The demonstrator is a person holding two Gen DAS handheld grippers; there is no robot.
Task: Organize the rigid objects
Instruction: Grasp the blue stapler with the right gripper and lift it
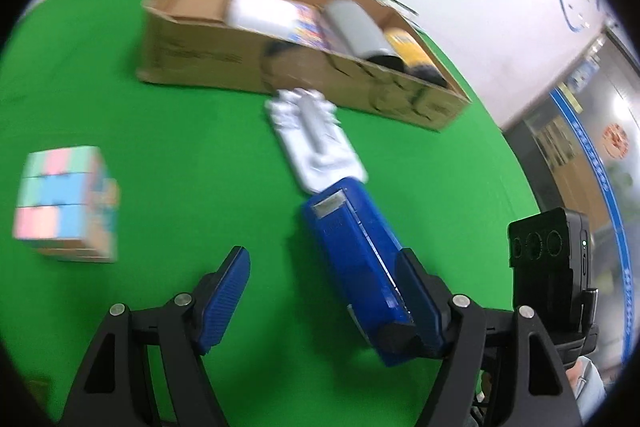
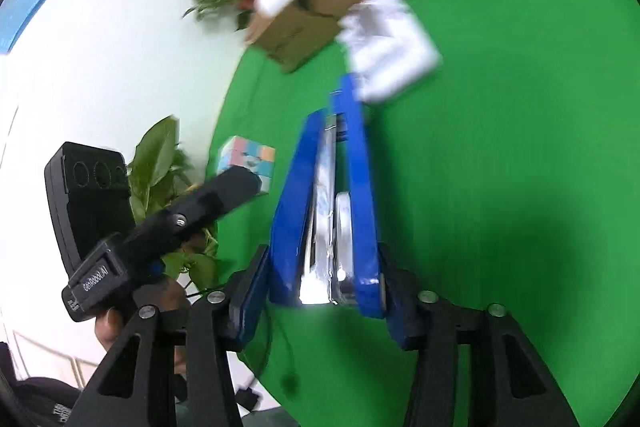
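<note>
My right gripper (image 2: 324, 291) is shut on a blue stapler (image 2: 352, 187) and holds it above the green table. The same stapler (image 1: 356, 259) shows in the left wrist view, lying against my left gripper's right finger. My left gripper (image 1: 320, 291) is open, with only green cloth between its fingers. A white plastic pack (image 1: 312, 135) lies on the cloth just beyond the stapler; it also shows blurred in the right wrist view (image 2: 392, 47). A pastel cube puzzle (image 1: 68, 203) stands at the left and shows in the right wrist view (image 2: 248, 159) too.
A long cardboard box (image 1: 208, 51) at the back holds a grey cylinder (image 1: 356, 27), a yellow can (image 1: 412, 51) and white items. Potted plants (image 2: 168, 171) stand past the table edge. The left gripper's body (image 2: 132, 223) shows in the right wrist view.
</note>
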